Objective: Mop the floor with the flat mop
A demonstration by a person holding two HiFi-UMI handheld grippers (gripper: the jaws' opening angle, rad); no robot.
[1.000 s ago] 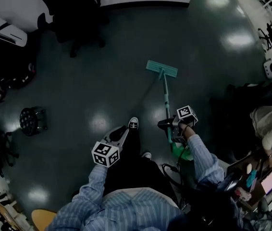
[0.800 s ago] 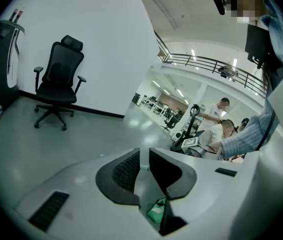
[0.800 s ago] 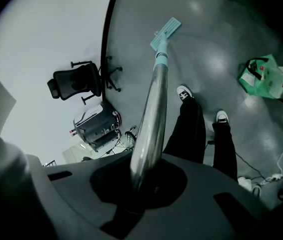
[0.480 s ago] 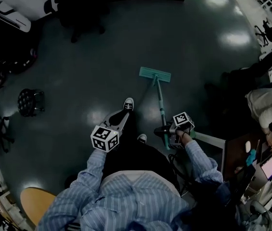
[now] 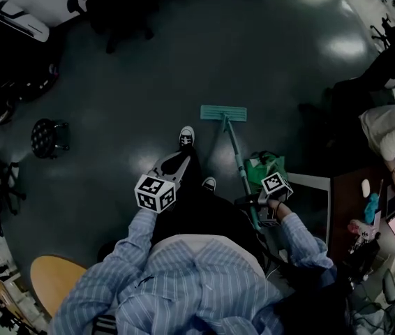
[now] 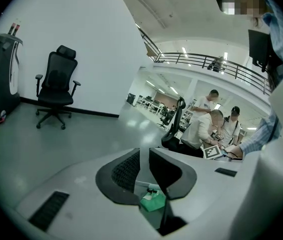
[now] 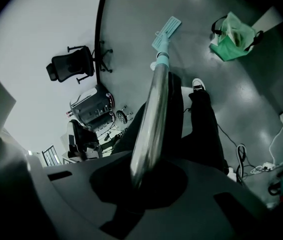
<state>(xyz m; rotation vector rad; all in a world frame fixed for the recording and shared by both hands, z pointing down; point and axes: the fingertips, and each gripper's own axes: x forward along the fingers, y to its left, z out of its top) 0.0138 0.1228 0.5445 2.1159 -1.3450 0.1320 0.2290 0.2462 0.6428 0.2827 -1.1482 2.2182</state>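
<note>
**Right gripper clamps the mop pole; left gripper holds nothing**

The flat mop's teal head (image 5: 223,113) lies flat on the dark, glossy floor (image 5: 128,75). Its pole (image 7: 151,114) slants back from the head toward the person and ends in the right gripper (image 5: 259,208). That gripper's jaws are pinched on the shiny metal shaft.

The left gripper (image 5: 173,165) hangs left of the mop head and nearer the person, apart from the pole. Its jaws stand a narrow slit apart with nothing between them.

The person's white-toed shoe (image 5: 186,137) is planted just left of the mop head, a little nearer the body. A green bag (image 5: 264,166) sits on the floor right of the head, close beside the pole. A round black stool (image 5: 46,130) stands well to the head's left. A black office chair (image 5: 114,12) stands well beyond the head, by the wall.
</note>
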